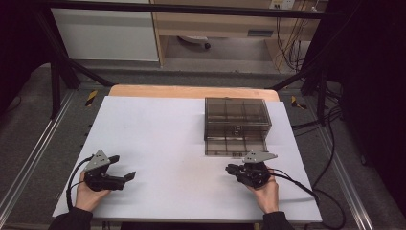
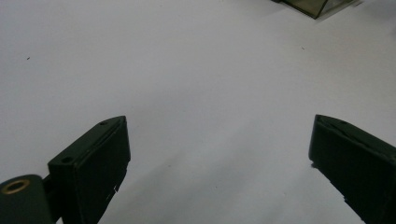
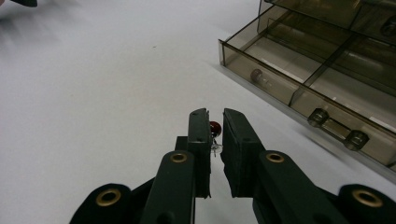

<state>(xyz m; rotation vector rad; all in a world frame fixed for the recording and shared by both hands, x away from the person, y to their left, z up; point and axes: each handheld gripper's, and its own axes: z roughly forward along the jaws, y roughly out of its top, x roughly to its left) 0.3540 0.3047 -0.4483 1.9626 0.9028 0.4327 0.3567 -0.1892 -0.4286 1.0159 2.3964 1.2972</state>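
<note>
My right gripper (image 3: 215,113) is shut on a small red bead-like part (image 3: 215,127) with thin wire legs, pinched between the pads just above the white table. It sits in front of the smoky clear box (image 1: 237,117), whose bottom drawer (image 3: 299,70) is pulled out and divided into compartments. In the high view the right gripper (image 1: 230,168) lies near the drawer's front left corner. My left gripper (image 1: 123,167) rests at the table's near left with its jaws wide apart. Nothing lies between the jaws of the left gripper (image 2: 219,123).
The white tabletop (image 1: 163,143) stretches wide between the two hands. A corner of the box (image 2: 317,5) shows at the top right of the left gripper view. Black frame posts, cables and grey floor surround the table.
</note>
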